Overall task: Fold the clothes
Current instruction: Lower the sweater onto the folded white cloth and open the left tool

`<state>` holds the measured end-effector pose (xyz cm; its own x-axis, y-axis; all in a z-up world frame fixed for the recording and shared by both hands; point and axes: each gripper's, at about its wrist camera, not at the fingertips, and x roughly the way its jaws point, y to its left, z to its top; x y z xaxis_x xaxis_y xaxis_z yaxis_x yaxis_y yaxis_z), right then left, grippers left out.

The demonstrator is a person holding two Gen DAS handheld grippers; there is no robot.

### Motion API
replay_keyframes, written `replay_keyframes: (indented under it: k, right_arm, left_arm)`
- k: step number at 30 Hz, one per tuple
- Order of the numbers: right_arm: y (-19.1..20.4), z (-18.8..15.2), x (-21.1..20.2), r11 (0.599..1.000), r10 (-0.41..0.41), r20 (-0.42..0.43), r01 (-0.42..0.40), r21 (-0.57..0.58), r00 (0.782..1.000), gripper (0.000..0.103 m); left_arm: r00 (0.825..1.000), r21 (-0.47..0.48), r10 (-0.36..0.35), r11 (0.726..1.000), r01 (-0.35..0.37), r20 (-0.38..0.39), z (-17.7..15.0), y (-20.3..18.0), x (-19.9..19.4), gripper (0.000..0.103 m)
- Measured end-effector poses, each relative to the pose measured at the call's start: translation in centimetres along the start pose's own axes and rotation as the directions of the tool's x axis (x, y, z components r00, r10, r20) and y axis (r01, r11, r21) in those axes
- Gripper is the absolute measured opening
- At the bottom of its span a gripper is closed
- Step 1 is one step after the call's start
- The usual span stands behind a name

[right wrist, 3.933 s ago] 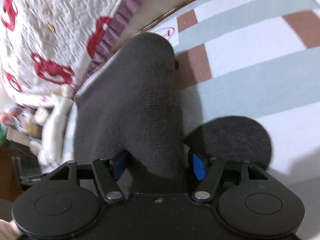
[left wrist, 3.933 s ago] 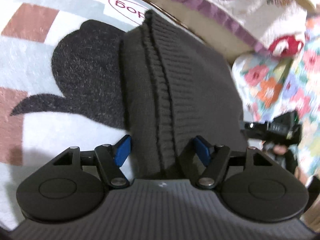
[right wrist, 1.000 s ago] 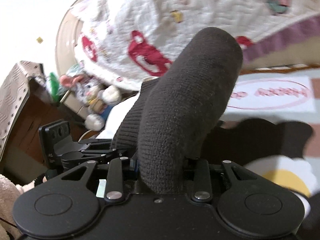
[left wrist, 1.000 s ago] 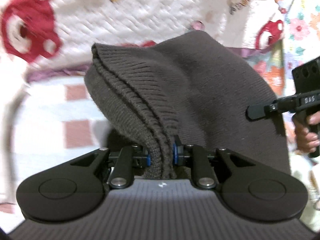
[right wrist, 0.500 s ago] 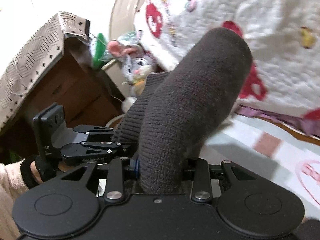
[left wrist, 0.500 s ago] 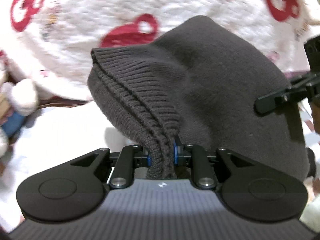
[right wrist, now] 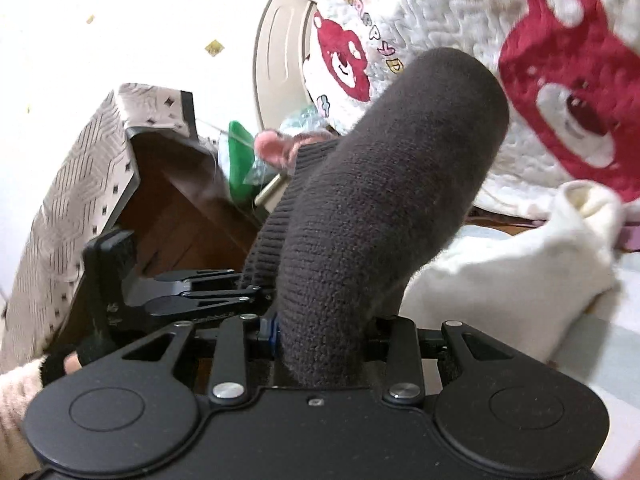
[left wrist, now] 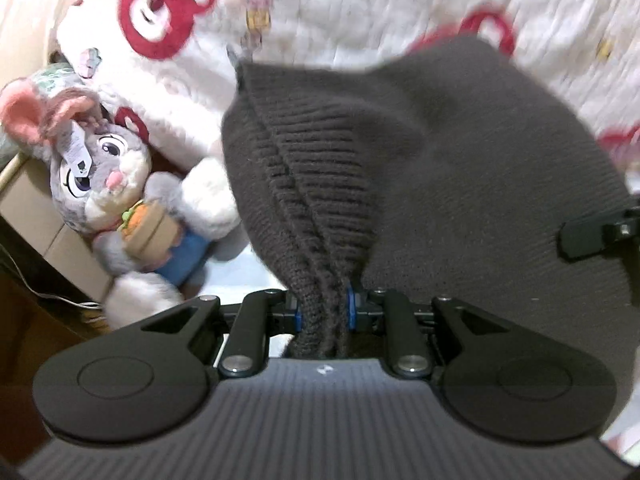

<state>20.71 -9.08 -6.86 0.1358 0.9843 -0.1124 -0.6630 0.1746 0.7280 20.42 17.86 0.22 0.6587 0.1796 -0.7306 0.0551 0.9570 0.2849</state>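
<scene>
A folded dark grey knit sweater [left wrist: 460, 168] is held up in the air between both grippers. My left gripper [left wrist: 323, 314] is shut on its ribbed hem edge, which bunches between the blue pads. My right gripper [right wrist: 320, 334] is shut on a thick rolled fold of the same sweater [right wrist: 380, 208], which rises straight up from the jaws. The right gripper's arm [left wrist: 596, 234] shows at the right edge of the left wrist view. The left gripper [right wrist: 192, 292] shows sideways in the right wrist view, with a person's gloved hand [right wrist: 60, 364] behind it.
A white quilt with red bear prints [left wrist: 360, 12] fills the background. A grey rabbit plush [left wrist: 108, 184] lies at left by a cardboard box [left wrist: 36, 216]. A patterned cloth-covered box [right wrist: 80, 184], a beige round headboard [right wrist: 280, 68] and a folded cream garment [right wrist: 520, 256] are nearby.
Both grippers closed on the sweater, lifted it off the blanket and swung it left. The striped blanket left view and the rabbit plush and boxes came in.
</scene>
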Motion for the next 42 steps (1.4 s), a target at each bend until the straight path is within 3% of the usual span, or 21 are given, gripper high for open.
replay_keyframes:
  k: [2,6,7,10,13,16,18,20,25,31,34,38,39,42]
  right_arm:
    - [-0.8,-0.4,2.3,0.998,-0.025,-0.002,0.025,-0.05,1.0,0.038]
    - [-5.3,-2.5,4.7,0.991,-0.124,0.015,0.123,0.044,0.992,0.038]
    - [-6.4,-3.0,5.3,0.987,-0.149,0.018,0.147,0.069,0.989,0.038]
    - [-7.6,-3.2,5.0,0.982,-0.163,0.024,0.16,0.101,0.986,0.038]
    - [-6.3,-2.4,5.0,0.986,-0.167,0.021,0.166,0.035,0.986,0.038]
    - [-6.7,-2.6,4.3,0.985,-0.154,0.062,0.148,0.086,0.986,0.039]
    - [-7.5,-3.5,4.3,0.969,-0.232,0.074,0.225,0.101,0.97,0.045]
    - [-8.4,-4.5,4.4,0.943,-0.323,0.085,0.313,0.109,0.943,0.064]
    - [-9.2,-4.8,3.3,0.949,-0.279,0.063,0.266,0.168,0.958,0.065]
    - [-9.1,-6.5,2.9,0.938,-0.154,0.002,0.145,0.316,0.988,0.065]
    - [-7.7,-8.2,3.5,0.943,-0.11,-0.062,0.123,0.308,0.992,0.066]
    - [-5.7,-10.0,4.2,0.963,-0.131,-0.101,0.151,0.223,0.986,0.068]
    - [-5.5,-10.0,4.4,0.964,-0.136,-0.1,0.155,0.218,0.986,0.068]
    - [-5.6,-10.2,4.5,0.957,-0.133,-0.094,0.153,0.246,0.987,0.069]
  left_arm:
    - [0.997,0.03,0.029,0.999,-0.028,-0.065,1.6,1.2,2.4,0.017]
    - [0.987,-0.038,0.015,0.999,-0.021,-0.157,1.7,2.8,9.1,0.017]
    - [0.985,-0.015,0.032,0.999,-0.035,-0.167,1.5,2.4,10.3,0.017]
    - [0.984,0.065,0.073,0.996,-0.063,-0.165,1.8,1.2,11.9,0.017]
    - [0.986,0.096,0.076,0.993,-0.062,-0.146,2.8,1.0,11.9,0.017]
    - [0.989,0.053,0.042,0.998,-0.035,-0.14,3.3,1.8,12.3,0.019]
    - [0.988,0.002,0.029,1.0,-0.029,-0.151,3.1,2.2,13.7,0.025]
    - [0.988,0.001,0.042,0.999,-0.042,-0.15,2.3,1.9,14.6,0.029]
    - [0.988,0.032,0.071,0.997,-0.067,-0.14,1.2,1.3,14.7,0.03]
    - [0.986,0.031,0.111,0.994,-0.108,-0.128,1.1,2.2,13.5,0.029]
    - [0.983,0.026,0.161,0.987,-0.16,-0.082,0.8,3.0,12.5,0.03]
    - [0.965,0.059,0.261,0.964,-0.26,-0.013,-0.3,4.5,10.5,0.032]
    - [0.968,0.029,0.251,0.968,-0.251,-0.009,-0.6,5.1,9.8,0.032]
    - [0.99,-0.119,0.138,0.983,-0.137,0.003,-2.8,6.8,6.7,0.032]
